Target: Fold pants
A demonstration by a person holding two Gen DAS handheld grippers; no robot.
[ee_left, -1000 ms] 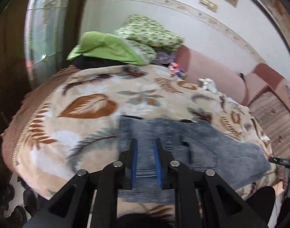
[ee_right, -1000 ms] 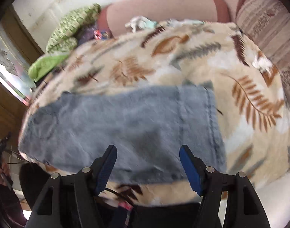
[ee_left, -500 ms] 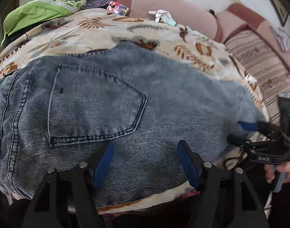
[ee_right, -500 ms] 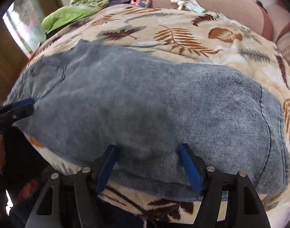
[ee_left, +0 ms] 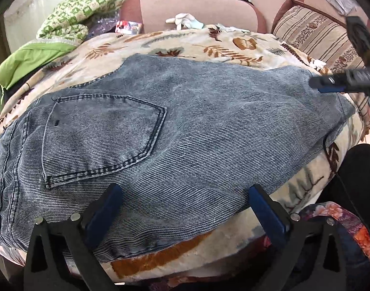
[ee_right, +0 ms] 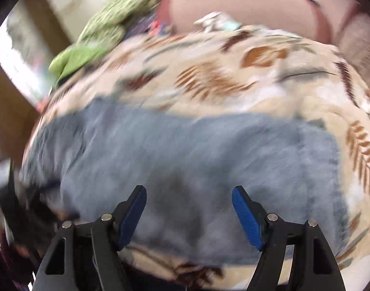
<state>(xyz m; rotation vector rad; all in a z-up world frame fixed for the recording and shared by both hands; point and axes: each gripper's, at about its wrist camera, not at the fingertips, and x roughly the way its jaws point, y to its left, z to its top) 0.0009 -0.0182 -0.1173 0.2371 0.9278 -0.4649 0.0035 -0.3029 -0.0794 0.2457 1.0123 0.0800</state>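
Observation:
Blue-grey denim pants (ee_left: pixel 185 131) lie flat across a leaf-patterned blanket (ee_left: pixel 209 46), back pocket (ee_left: pixel 100 135) up at the left, leg end to the right. My left gripper (ee_left: pixel 185 208) is open and empty just above the pants' near edge. My right gripper (ee_right: pixel 188 208) is open and empty over the pants (ee_right: pixel 185 160); its view is motion-blurred. The right gripper also shows in the left wrist view (ee_left: pixel 330 84), above the leg end.
Green pillows (ee_left: pixel 71 21) and a green cloth (ee_left: pixel 32 58) sit at the back left. A pink sofa back (ee_left: pixel 197 7) and a striped cushion (ee_left: pixel 313 36) border the far side. The blanket's near edge drops off below the grippers.
The left gripper has opened from nearly shut and come close over the pants. The right gripper stayed open and has swung over the leg end, blurring its view.

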